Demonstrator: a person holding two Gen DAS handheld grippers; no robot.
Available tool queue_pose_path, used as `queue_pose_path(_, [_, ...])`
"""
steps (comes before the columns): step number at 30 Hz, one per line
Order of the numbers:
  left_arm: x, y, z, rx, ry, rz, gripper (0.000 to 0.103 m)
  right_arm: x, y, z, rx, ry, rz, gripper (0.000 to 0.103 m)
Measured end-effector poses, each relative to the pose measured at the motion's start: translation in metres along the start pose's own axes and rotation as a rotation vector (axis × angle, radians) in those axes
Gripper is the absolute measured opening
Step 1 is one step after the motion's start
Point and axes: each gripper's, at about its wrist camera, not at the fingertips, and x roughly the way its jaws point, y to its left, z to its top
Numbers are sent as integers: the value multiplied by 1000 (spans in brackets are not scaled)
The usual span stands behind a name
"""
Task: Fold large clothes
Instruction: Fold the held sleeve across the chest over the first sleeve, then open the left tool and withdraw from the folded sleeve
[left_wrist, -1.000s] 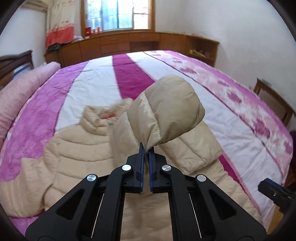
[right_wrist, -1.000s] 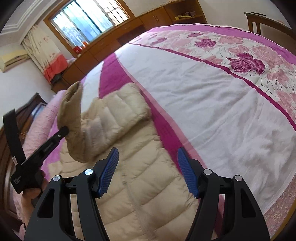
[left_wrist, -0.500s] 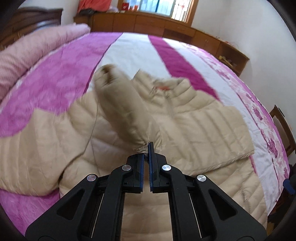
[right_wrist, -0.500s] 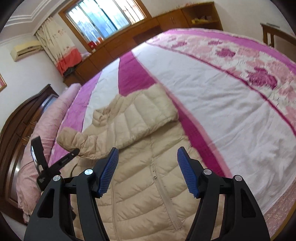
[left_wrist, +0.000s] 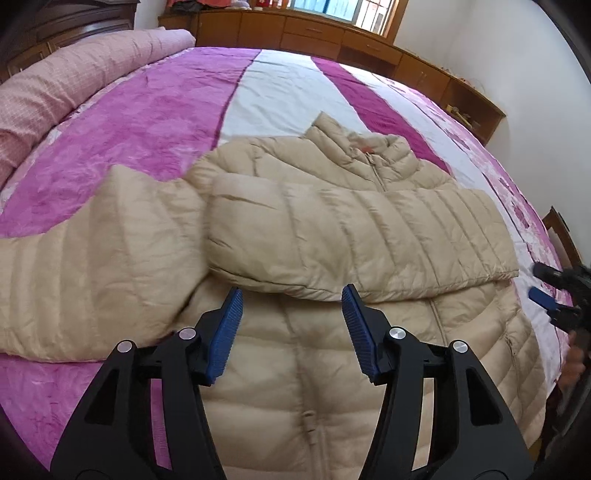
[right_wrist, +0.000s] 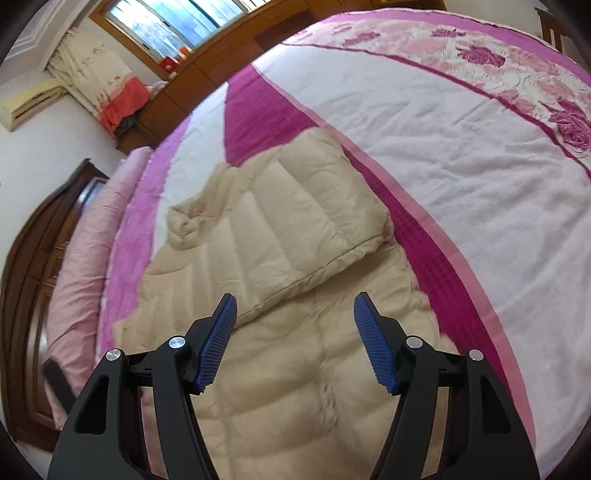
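A beige puffer jacket (left_wrist: 332, 369) lies front-up on the bed, zipper toward me. One sleeve (left_wrist: 351, 236) lies folded flat across its chest, its cuff at the right. The other sleeve (left_wrist: 96, 258) stretches out to the left. My left gripper (left_wrist: 291, 328) is open and empty just above the jacket's front, below the folded sleeve. My right gripper (right_wrist: 295, 339) is open and empty over the jacket's body (right_wrist: 288, 387), with the folded sleeve (right_wrist: 295, 229) ahead of it; it also shows at the right edge of the left wrist view (left_wrist: 554, 299).
The bed has a pink, white and purple bedspread (left_wrist: 155, 122) (right_wrist: 461, 166). A rolled pink quilt (left_wrist: 66, 81) lies along the left side. Wooden cabinets (left_wrist: 332, 33) and a window stand behind. A wooden chair (left_wrist: 561, 236) stands at the bed's right.
My left gripper carried the sleeve across the jacket, laid it flat on the chest, opened and let go. The right gripper stayed open and moved closer over the jacket.
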Motion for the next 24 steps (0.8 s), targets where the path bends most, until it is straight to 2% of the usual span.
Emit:
queue_pose_path(4, [3, 11, 8, -29, -33, 24, 55, 27, -11, 6, 33, 36, -21, 65])
queue_pose_path(5, [6, 14, 10, -30, -28, 30, 49, 29, -13, 6, 36, 31, -24, 62])
queue_pose_path(6, [13, 14, 13, -25, -14, 40, 42, 31, -13, 7, 33, 22, -27, 54])
queue_pose_path(7, [19, 15, 15, -16, -3, 56, 27, 34, -14, 9, 28, 11, -40, 51])
queue_pose_path(8, [28, 14, 18, -4, 11, 74, 21, 36, -15, 11, 28, 2, -49, 44])
queue_pose_path(9, [34, 14, 20, -4, 17, 77, 21, 38, -16, 12, 28, -6, -53, 40])
queue_pose_path(11, [47, 14, 23, -8, 28, 87, 21, 42, -18, 15, 28, -20, -64, 36])
queue_pose_path(17, [65, 17, 27, -33, 50, 92, 21, 48, -22, 18, 16, -36, -90, 36])
queue_pose_path(20, [60, 17, 27, -40, 49, 85, 21, 44, -19, 16, 10, -40, -95, 36])
queue_pose_path(22, [53, 17, 27, -31, 50, 74, 23, 38, -17, 13, 20, -38, -91, 48])
queue_pose_path(23, [50, 17, 26, -28, 51, 68, 30, 35, -16, 13, 23, -37, -78, 57])
queue_pose_path(24, [45, 17, 25, -27, 47, 61, 36, 32, -15, 12, 25, -36, -64, 59])
